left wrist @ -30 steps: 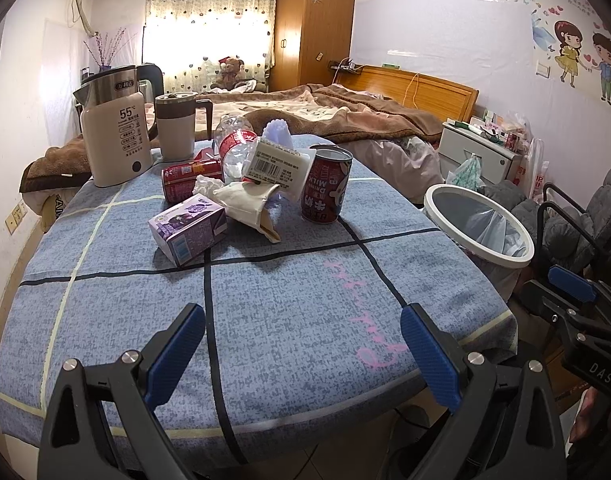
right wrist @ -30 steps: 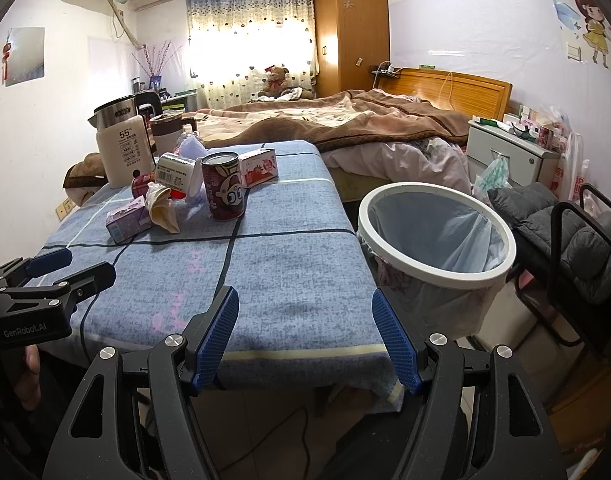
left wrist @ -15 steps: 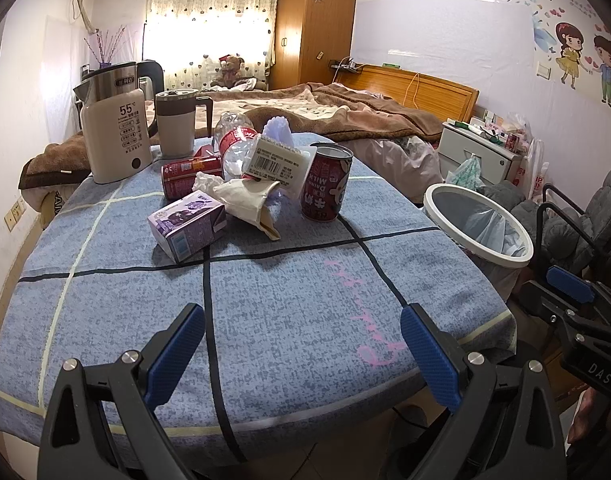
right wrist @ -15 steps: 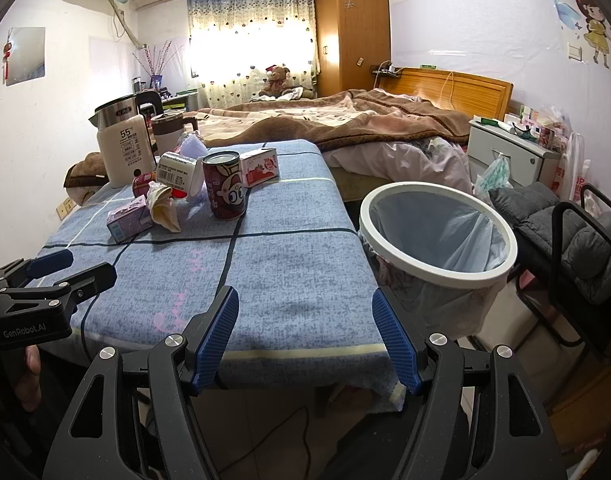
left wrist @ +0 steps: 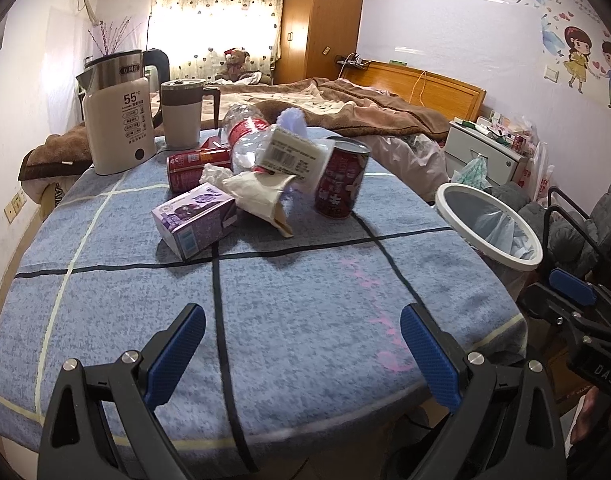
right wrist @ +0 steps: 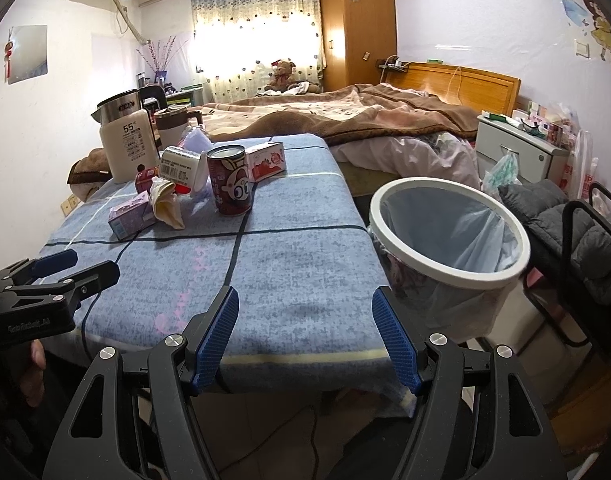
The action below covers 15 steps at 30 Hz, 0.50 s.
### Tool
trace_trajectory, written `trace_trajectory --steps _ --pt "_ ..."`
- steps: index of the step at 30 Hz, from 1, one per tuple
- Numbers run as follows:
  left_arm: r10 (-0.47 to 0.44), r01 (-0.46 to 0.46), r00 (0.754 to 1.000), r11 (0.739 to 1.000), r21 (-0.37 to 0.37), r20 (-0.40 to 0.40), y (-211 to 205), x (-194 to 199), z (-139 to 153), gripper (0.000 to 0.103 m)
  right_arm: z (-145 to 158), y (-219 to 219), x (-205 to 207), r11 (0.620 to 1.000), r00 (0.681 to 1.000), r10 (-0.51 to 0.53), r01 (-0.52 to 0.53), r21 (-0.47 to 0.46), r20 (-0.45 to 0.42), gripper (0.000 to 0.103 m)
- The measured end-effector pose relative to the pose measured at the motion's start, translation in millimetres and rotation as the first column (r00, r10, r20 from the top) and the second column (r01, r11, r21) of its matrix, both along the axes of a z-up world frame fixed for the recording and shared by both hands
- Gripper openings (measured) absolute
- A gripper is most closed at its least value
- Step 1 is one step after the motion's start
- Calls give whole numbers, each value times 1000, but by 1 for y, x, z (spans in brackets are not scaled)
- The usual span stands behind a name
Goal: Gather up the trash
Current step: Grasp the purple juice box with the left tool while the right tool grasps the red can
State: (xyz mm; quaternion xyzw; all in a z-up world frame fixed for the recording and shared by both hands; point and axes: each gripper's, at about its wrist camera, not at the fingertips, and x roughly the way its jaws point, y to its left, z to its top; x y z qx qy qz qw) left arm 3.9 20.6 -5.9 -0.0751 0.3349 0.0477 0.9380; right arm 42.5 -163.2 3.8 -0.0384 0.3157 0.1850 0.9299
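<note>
Trash sits clustered on the far half of the table (left wrist: 305, 320): purple carton (left wrist: 195, 218), crumpled paper (left wrist: 257, 192), red can (left wrist: 341, 178), plastic bottle (left wrist: 245, 136), lying can (left wrist: 193, 164), pink carton (right wrist: 267, 160). Kettle (left wrist: 119, 124) and mug (left wrist: 183, 114) stand behind the cluster. Bin (right wrist: 449, 232) stands just beside the table's right edge. Left gripper (left wrist: 301, 344) hovers over the table's near part, jaws spread, holding nothing. Right gripper (right wrist: 305, 336) hovers at the near right corner, jaws spread, holding nothing.
</note>
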Motion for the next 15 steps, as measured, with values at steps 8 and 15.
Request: trace_trajectory --steps 8,15 --pt "55 -55 998 998 12 -22 37 20 -7 99 2 29 34 997 997 79 -78 28 -12 70" --pt "91 -92 996 993 73 11 73 42 -2 99 2 62 71 988 988 155 -154 31 -29 70"
